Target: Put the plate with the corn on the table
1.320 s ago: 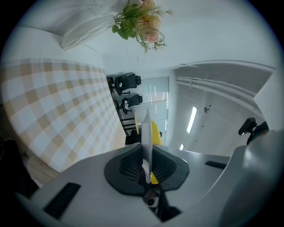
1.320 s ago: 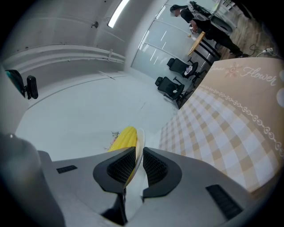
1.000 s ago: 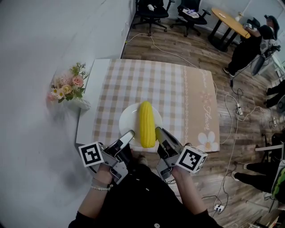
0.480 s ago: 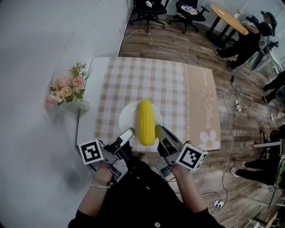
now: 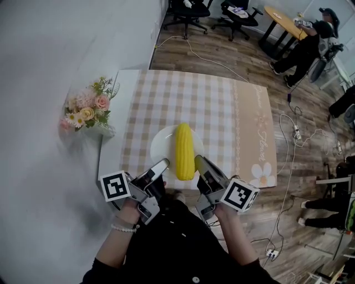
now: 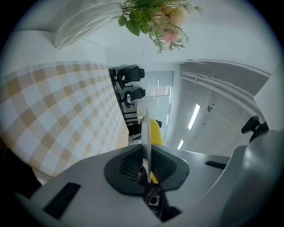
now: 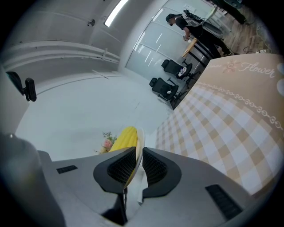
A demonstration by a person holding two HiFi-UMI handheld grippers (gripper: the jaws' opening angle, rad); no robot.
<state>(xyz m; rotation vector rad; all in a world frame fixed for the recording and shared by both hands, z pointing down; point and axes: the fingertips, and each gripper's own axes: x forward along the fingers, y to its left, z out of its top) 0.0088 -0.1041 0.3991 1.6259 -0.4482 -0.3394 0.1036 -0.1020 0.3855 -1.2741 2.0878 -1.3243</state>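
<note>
A white plate (image 5: 162, 146) carries a yellow corn cob (image 5: 184, 151) over the near part of the checked table (image 5: 166, 105). My left gripper (image 5: 160, 169) is shut on the plate's near left rim, and my right gripper (image 5: 198, 164) is shut on its near right rim. In the left gripper view the plate (image 6: 145, 133) is edge-on between the black pads, with corn (image 6: 156, 131) behind it. The right gripper view has the plate rim (image 7: 139, 144) pinched between the pads and the corn (image 7: 124, 138) beside it.
A bunch of pink and yellow flowers (image 5: 87, 108) lies at the table's left edge. The tablecloth has a beige band with a daisy print (image 5: 259, 173) on its right. Office chairs (image 5: 186, 12), a round table (image 5: 285, 22) and floor cables (image 5: 288, 138) lie beyond.
The plate, the corn and both grippers keep almost the same place over the table's near edge. The head view has shifted slightly.
</note>
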